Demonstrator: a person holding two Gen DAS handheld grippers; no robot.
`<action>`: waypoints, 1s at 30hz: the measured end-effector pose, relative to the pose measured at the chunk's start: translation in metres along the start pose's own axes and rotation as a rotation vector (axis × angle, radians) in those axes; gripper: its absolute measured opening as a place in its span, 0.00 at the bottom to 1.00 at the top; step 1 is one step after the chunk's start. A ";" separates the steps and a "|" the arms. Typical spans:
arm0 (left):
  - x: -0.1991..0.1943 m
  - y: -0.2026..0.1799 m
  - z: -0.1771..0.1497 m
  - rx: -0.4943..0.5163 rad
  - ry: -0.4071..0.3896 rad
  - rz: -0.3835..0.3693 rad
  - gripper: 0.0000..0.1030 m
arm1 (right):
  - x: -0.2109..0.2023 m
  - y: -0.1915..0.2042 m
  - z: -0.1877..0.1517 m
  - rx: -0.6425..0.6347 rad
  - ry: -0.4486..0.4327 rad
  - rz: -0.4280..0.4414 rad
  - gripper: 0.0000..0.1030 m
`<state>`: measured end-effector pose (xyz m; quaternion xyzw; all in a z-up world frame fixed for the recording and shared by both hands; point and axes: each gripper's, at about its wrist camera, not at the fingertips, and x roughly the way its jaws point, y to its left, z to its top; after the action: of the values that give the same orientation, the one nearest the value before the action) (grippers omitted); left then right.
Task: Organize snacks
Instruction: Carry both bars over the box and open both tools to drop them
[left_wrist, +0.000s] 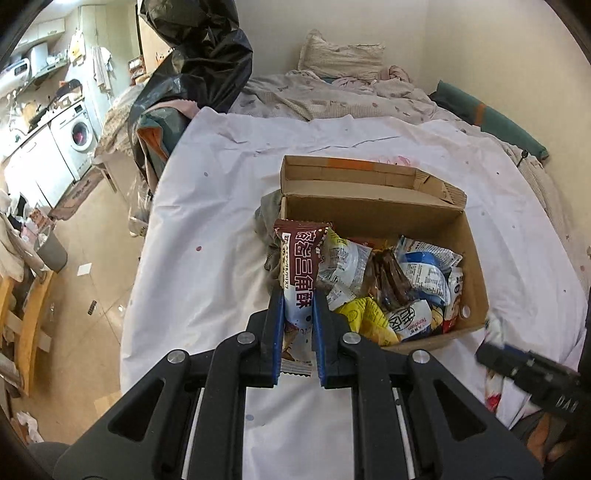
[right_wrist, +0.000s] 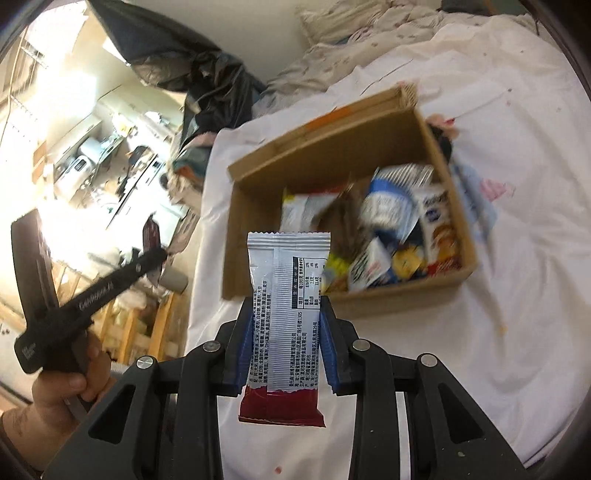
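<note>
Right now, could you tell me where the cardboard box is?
The cardboard box sits open on the white sheet on the bed, full of snacks. In the left wrist view it lies just beyond and right of the left claw.

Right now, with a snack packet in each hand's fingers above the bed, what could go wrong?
1. The left gripper pinches the brown-and-white snack packet only around its lower half; the tall top could swing or slip.
2. The right gripper holds the silver-and-red packet by its edges, so it might twist loose.
3. The brown cardboard box looks heaped at its near end; dropped packets might spill onto the white sheet.
</note>
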<state>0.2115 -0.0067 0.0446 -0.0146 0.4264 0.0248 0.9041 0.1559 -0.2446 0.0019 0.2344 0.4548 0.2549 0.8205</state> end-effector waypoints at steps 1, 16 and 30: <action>0.003 0.000 0.001 0.000 0.004 -0.004 0.11 | -0.001 -0.002 0.006 0.000 -0.010 -0.009 0.32; 0.045 -0.007 0.016 0.027 0.027 -0.026 0.11 | 0.035 -0.010 0.060 0.006 -0.032 -0.017 0.32; 0.076 -0.014 0.022 0.057 0.013 -0.054 0.12 | 0.066 -0.027 0.081 0.009 -0.018 -0.078 0.33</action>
<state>0.2780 -0.0167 -0.0001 -0.0006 0.4321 -0.0120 0.9018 0.2619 -0.2357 -0.0177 0.2227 0.4571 0.2186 0.8329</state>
